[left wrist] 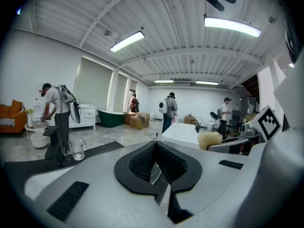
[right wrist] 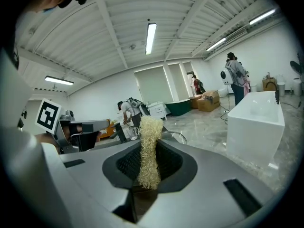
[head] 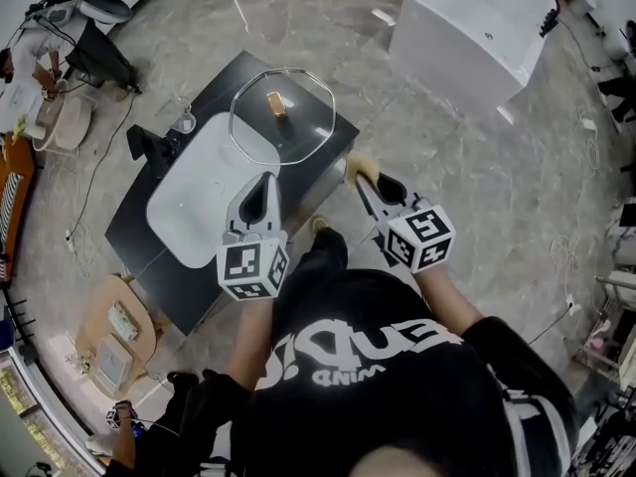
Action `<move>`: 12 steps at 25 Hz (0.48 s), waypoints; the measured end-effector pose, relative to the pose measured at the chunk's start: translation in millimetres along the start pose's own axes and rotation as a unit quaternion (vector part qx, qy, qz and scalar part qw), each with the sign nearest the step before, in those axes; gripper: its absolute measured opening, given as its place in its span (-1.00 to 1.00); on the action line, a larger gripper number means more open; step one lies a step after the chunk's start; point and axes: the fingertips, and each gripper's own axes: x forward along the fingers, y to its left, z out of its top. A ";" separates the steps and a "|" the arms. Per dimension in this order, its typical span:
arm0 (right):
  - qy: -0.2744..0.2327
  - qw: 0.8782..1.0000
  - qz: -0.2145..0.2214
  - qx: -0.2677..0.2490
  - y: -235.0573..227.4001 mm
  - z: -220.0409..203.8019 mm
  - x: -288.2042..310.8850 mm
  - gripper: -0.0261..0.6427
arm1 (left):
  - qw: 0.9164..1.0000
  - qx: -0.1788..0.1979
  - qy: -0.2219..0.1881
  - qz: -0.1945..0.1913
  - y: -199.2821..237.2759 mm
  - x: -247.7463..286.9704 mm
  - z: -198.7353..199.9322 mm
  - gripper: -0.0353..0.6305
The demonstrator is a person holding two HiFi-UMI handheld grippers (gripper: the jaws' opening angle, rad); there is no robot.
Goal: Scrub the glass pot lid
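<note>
The left hand-held gripper point(head: 265, 182) clamps the rim of the clear octagonal glass pot lid point(head: 303, 102) over the far corner of the black bench point(head: 221, 85). The right hand-held gripper point(head: 371, 187), pinching a straw-coloured fibrous scrubber point(head: 359, 167), should press flat and circle steadily.

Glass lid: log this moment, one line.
left gripper: shut on glass lid rim | right gripper: shut on scrubber | scrubber: clear of lid | lid: over black counter

Bright ceiling strip lights point(left wrist: 232, 26), even light, fisheye-bent edges, dark corners
</note>
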 end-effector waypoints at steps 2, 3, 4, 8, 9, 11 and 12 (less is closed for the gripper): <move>0.003 1.000 0.002 -0.001 -5.4 7.4 15.3 -0.78 | 1.000 -0.001 0.002 0.000 10.4 13.5 5.3 -0.85; 0.004 1.000 0.003 -0.002 -7.4 10.9 23.1 -0.78 | 1.000 -0.002 0.003 0.000 16.3 19.7 6.6 -0.85; 0.005 1.000 0.004 -0.004 -9.0 14.4 31.2 -0.78 | 1.000 -0.003 0.005 0.001 22.6 25.8 7.3 -0.85; 0.006 1.000 0.008 -0.010 -13.6 28.4 60.9 -0.78 | 1.000 -0.008 0.009 0.001 46.5 49.1 9.5 -0.85; 0.007 1.000 0.008 -0.011 -15.2 30.8 66.5 -0.78 | 1.000 -0.009 0.008 0.001 50.3 54.9 10.3 -0.85; 0.009 1.000 0.009 -0.014 -18.4 34.8 75.8 -0.78 | 1.000 -0.011 0.007 -0.003 55.1 65.4 12.7 -0.85; 0.010 1.000 0.009 -0.015 -19.8 36.8 79.9 -0.78 | 1.000 -0.011 0.006 -0.005 56.6 69.7 14.3 -0.85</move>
